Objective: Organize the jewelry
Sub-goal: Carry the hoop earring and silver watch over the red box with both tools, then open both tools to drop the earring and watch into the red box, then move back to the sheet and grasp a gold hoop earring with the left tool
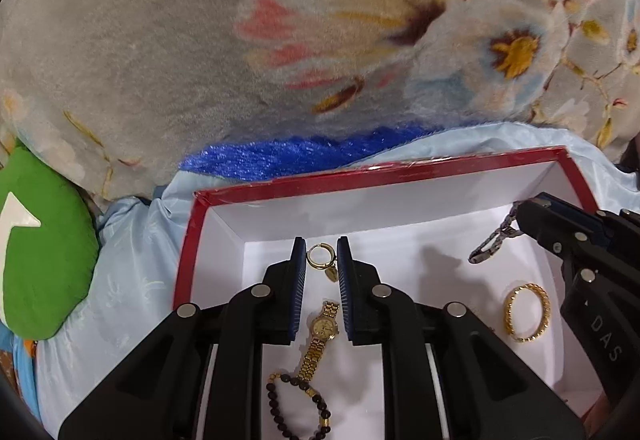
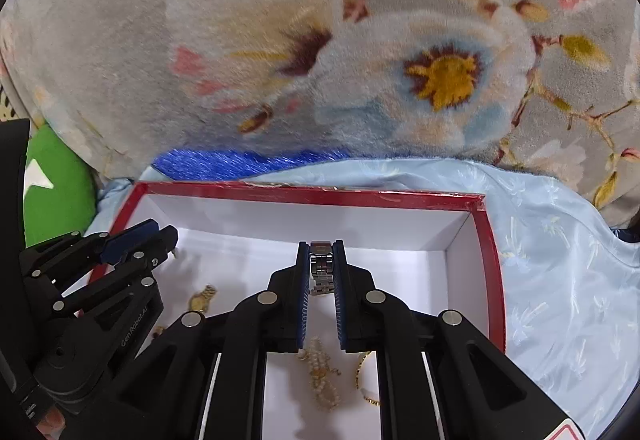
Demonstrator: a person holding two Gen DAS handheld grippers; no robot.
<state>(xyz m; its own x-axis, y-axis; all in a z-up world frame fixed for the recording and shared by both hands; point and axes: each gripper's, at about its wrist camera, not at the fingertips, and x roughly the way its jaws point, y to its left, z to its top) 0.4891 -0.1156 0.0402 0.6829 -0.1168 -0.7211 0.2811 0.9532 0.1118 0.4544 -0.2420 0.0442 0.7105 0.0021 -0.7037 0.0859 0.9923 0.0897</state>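
A red-rimmed box (image 1: 280, 182) with a white inside lies on pale blue cloth; it also shows in the right wrist view (image 2: 360, 196). My left gripper (image 1: 322, 260) is shut on a gold hoop earring (image 1: 318, 257) with a small charm, held over the box floor. My right gripper (image 2: 321, 256) is shut on a silver link bracelet (image 2: 321, 268), which hangs from it in the left wrist view (image 1: 490, 244). In the box lie a gold watch (image 1: 322, 332), a dark bead bracelet (image 1: 298, 408) and a gold bangle (image 1: 528, 312).
A pearl and gold piece (image 2: 322, 372) and a thin gold chain (image 2: 362, 376) lie under my right gripper. A floral blanket (image 1: 320, 20) rises behind the box, with a blue fabric strip (image 1: 300, 154) at its foot. A green cushion (image 1: 48, 240) sits left.
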